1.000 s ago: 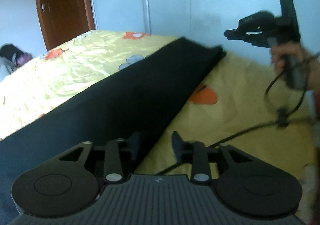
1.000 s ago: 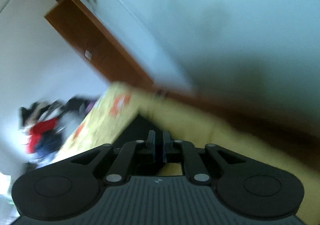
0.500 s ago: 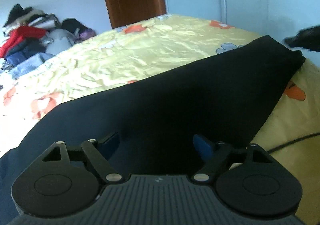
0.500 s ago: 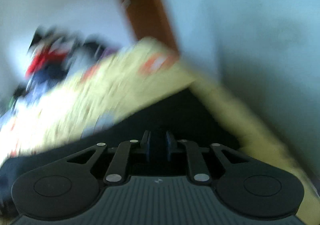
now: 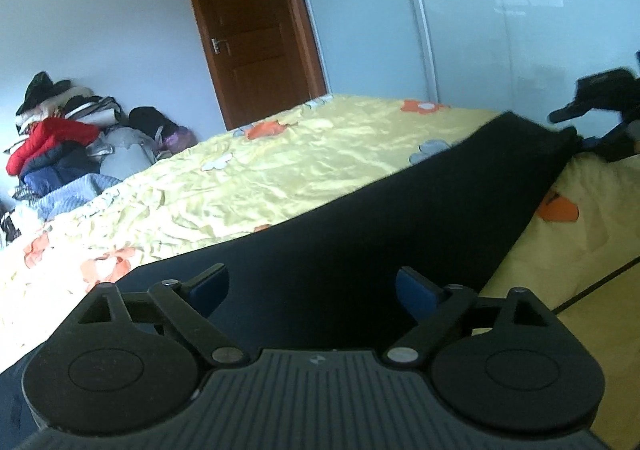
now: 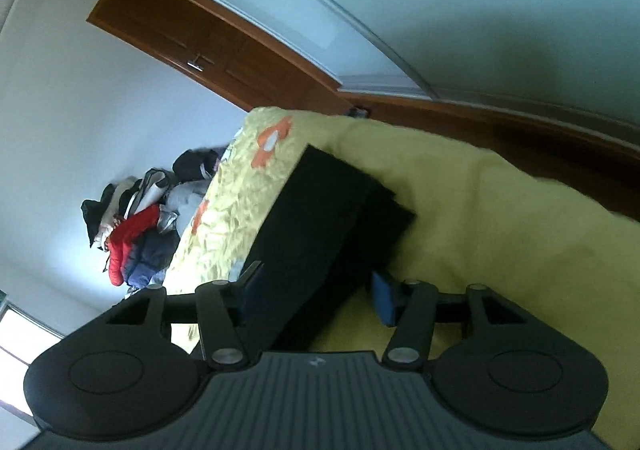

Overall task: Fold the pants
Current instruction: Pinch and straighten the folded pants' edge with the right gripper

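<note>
Both grippers, left (image 5: 312, 286) and right (image 6: 316, 296), just spread wide (previously narrower) over pants (image 5: 380, 218).

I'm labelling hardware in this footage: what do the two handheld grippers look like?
Both match. The left gripper and right gripper are black, with a ribbed grey central body bearing a small logo, round discs either side, linkage arms with silver pivot pins, and blue pads on the fingers. A thin black cable crosses the yellow bedspread.
</note>
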Demonstrator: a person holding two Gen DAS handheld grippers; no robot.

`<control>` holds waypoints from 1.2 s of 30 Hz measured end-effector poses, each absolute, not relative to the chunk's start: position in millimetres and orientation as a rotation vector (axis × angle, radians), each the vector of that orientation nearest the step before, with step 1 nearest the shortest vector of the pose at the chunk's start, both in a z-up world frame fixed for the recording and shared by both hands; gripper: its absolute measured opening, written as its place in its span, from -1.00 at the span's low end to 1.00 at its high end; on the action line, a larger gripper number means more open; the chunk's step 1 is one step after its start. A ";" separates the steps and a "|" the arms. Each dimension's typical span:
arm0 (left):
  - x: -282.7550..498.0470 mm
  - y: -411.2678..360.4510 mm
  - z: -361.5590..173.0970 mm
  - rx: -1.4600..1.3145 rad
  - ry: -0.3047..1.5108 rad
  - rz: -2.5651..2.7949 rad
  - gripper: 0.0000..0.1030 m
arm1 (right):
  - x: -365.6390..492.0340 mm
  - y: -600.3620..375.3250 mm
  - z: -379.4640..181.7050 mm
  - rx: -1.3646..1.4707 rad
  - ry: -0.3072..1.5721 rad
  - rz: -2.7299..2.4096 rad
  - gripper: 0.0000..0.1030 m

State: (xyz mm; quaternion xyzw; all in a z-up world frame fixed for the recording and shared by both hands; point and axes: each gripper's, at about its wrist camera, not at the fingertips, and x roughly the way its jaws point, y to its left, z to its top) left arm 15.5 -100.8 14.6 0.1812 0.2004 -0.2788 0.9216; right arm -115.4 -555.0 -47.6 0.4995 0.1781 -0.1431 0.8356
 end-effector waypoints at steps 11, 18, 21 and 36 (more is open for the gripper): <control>45.7 -41.3 36.1 0.121 0.571 -0.417 0.86 | -87.2 -561.5 -28.0 0.955 0.306 -0.296 -0.89; 57.0 2.9 49.7 -0.008 0.594 -0.268 0.86 | -33.0 -460.1 47.3 0.705 0.270 0.012 -0.89; 53.9 14.6 52.5 0.006 0.583 -0.230 0.87 | 0.6 -399.9 52.1 0.627 0.322 0.176 -0.89; 59.1 45.1 40.6 -0.065 0.626 -0.143 0.89 | 68.3 -197.5 -15.2 0.355 0.638 0.461 -0.84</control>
